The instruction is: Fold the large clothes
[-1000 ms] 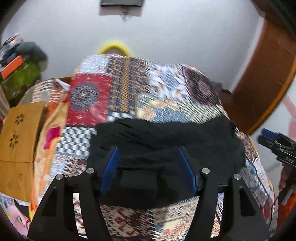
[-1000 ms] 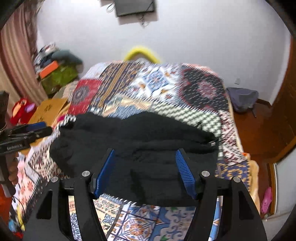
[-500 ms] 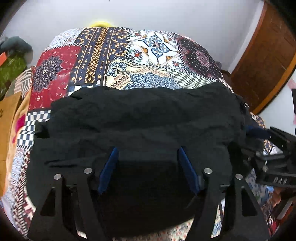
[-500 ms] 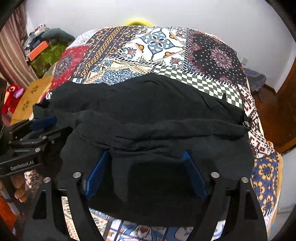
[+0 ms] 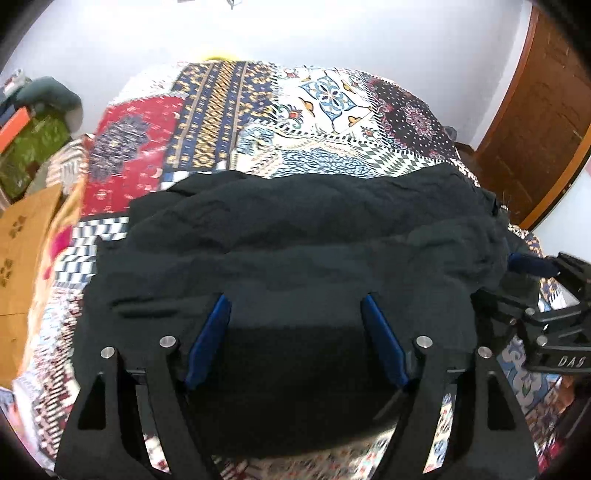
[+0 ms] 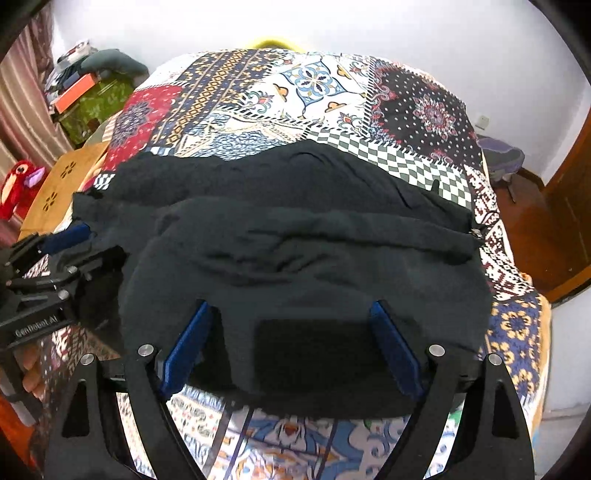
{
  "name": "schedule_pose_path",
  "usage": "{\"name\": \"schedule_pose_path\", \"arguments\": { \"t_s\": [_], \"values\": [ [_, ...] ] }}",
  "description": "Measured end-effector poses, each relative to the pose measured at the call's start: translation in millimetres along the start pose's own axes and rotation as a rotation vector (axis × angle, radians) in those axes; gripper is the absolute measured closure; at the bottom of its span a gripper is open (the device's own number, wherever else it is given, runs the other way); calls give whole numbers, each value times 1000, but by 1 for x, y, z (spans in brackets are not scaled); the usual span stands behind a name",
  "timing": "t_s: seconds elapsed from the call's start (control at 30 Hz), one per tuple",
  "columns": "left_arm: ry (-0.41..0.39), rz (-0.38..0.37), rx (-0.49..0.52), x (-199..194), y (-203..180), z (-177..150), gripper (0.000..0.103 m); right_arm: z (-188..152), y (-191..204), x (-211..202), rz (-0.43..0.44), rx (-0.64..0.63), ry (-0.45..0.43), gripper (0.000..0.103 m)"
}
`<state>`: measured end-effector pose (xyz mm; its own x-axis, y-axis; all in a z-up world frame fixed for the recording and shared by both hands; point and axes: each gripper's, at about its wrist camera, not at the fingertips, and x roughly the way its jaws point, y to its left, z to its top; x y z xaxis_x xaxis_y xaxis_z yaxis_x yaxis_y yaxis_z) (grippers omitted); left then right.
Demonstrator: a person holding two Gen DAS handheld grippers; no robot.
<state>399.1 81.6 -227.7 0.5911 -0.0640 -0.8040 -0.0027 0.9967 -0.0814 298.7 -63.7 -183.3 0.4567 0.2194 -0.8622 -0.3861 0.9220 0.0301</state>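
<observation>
A: What took up the most room?
B: The patchwork bedspread [image 6: 317, 85], filling everything from nine to three o'clock. On it lay the black garment [image 6: 295, 240], bunched in layered folds toward six o'clock.

A: And the tongs?
B: The right gripper [image 6: 291, 317] stood with blue fingers [image 6: 186, 350] wide apart above the cloth. The left gripper [image 5: 295, 306] likewise, spread wide, clamping nothing.

White wall [image 6: 406, 33] at twelve o'clock. Wooden door [image 5: 535, 122] at two. Patchwork bedspread [image 6: 314, 88] centre; wooden board [image 6: 62, 181] at nine.
</observation>
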Motion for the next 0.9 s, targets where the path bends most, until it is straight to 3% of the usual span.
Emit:
{"name": "schedule_pose_path", "arguments": {
  "t_s": [0.23,0.37,0.57,0.67,0.8,0.9],
  "values": [
    [-64,12,-116,-53,36,-21,29,-8,14,-39,3,-27,-69,17],
    [-110,-28,-203,-78,63,-32,28,-8,23,-55,8,-40,-117,17],
    [-74,-138,-449,-74,114,-63,25,-8,34,-53,12,-71,-132,17],
    [-24,-271,-579,-54,133,-79,25,-11,36,-47,11,-80,-122,17],
    [40,-411,-694,-23,141,-96,25,-12,38,-37,9,-82,-100,17],
    [43,-456,-736,-8,143,-97,25,-12,36,-31,10,-77,-86,17]
  ]
}}
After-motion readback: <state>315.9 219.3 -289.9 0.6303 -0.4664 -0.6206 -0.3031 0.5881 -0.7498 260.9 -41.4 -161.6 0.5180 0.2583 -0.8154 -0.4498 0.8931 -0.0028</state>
